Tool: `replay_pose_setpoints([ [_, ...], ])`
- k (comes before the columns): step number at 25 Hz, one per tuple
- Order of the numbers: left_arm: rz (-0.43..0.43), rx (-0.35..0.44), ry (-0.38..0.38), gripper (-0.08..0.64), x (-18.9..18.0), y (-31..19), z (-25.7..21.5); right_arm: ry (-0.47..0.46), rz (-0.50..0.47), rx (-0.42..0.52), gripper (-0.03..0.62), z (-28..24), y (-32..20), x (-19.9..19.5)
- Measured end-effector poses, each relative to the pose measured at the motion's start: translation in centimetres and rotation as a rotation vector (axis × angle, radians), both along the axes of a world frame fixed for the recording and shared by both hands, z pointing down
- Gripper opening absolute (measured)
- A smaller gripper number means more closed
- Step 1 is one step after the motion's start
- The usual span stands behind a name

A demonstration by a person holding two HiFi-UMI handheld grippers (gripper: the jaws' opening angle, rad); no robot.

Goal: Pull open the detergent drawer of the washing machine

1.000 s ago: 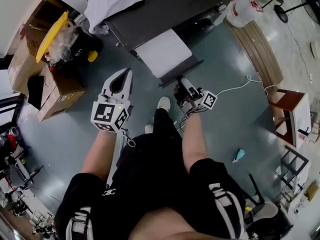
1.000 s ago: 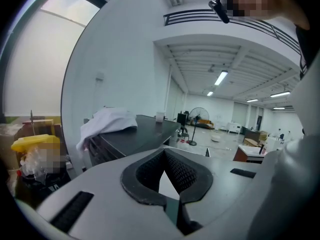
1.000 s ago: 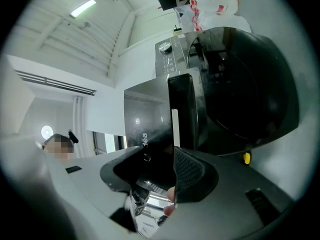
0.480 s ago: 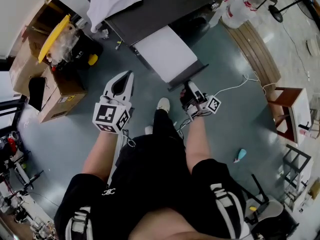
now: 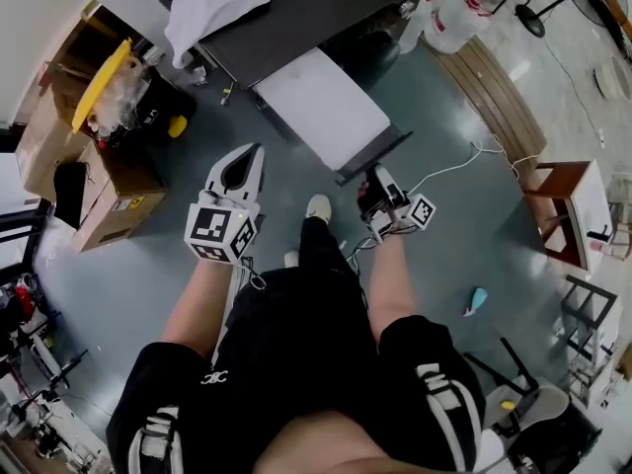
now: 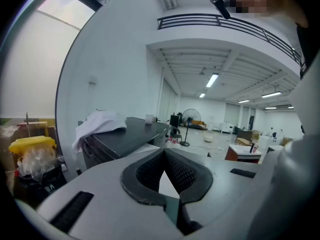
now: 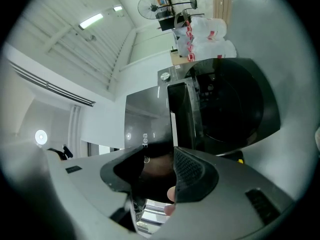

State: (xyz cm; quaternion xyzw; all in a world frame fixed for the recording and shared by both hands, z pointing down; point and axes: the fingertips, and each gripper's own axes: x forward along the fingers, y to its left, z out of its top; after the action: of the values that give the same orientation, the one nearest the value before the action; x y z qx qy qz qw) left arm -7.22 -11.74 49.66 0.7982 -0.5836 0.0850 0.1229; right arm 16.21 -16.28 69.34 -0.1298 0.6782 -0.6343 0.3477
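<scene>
The dark washing machine (image 5: 316,8) stands at the top of the head view. Its detergent drawer (image 5: 321,107) sticks out toward me, white on top, with a dark front panel (image 5: 367,159). My right gripper (image 5: 373,178) is shut on that front panel; in the right gripper view the dark panel (image 7: 152,171) fills the gap between the jaws of the right gripper (image 7: 160,161), with the machine's round door (image 7: 235,104) beyond. My left gripper (image 5: 247,156) hangs to the left of the drawer, apart from it. Its tips meet with nothing held, as the left gripper (image 6: 163,151) view shows.
A white cloth (image 5: 212,3) lies on the machine's top. Cardboard boxes (image 5: 94,181) and a yellow-lidded container (image 5: 104,82) sit at the left. A white cable (image 5: 464,161) runs across the floor at the right, near a wooden stool (image 5: 568,210). My legs fill the lower middle.
The drawer has slid further out of the machine, with the right gripper moving toward me on its front panel. The left gripper drifted slightly and stayed shut.
</scene>
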Motion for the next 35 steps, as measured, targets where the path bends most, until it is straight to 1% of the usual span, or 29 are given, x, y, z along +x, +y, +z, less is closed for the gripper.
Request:
replay_pose_setpoints([
  [4,0.018,0.017,0.005,0.000,0.9,0.5,-0.5,-0.008,0.020,-0.041,0.187,0.5,0.1,0.3],
  [9,0.028,0.029,0.008,0.000,1.1,0.9,-1.4,0.032,0.055,-0.109,0.190,1.1,0.4,0.4],
  [12,0.032,0.033,0.012,0.000,1.3,1.3,-1.9,0.082,0.070,-0.145,0.190,1.2,0.6,0.5],
  [15,0.037,0.040,0.018,0.000,1.6,1.7,-2.5,0.178,0.070,-0.167,0.187,1.0,0.7,0.8],
  [18,0.044,0.048,0.022,0.000,2.1,2.2,-3.0,0.331,0.052,-0.157,0.176,0.7,0.9,0.9],
  [21,0.052,0.057,0.026,0.000,2.7,2.6,-3.7,0.543,0.054,-0.154,0.176,0.5,1.4,1.4],
  [24,0.057,0.076,0.035,0.000,3.3,2.9,-4.7,0.759,0.138,-0.181,0.176,-0.6,2.0,3.2],
  [26,0.053,0.092,0.038,0.000,3.5,3.0,-5.5,0.924,0.226,-0.160,0.164,-2.1,2.3,5.2],
  [27,0.048,0.099,0.039,0.000,3.5,3.1,-6.0,1.013,0.275,-0.133,0.148,-3.3,2.5,6.2],
  [29,0.035,0.110,0.042,0.000,3.6,3.4,-6.7,1.189,0.376,-0.042,0.121,-6.6,2.7,8.0],
  [31,0.025,0.121,0.045,0.000,3.6,3.9,-7.5,1.327,0.473,0.089,0.107,-11.2,2.9,8.9],
  [33,0.021,0.135,0.048,0.002,3.8,4.4,-8.5,1.418,0.559,0.240,0.092,-16.6,3.1,9.0],
  [35,0.022,0.153,0.049,0.001,4.1,4.9,-9.7,1.482,0.644,0.379,0.065,-22.0,3.6,8.5],
])
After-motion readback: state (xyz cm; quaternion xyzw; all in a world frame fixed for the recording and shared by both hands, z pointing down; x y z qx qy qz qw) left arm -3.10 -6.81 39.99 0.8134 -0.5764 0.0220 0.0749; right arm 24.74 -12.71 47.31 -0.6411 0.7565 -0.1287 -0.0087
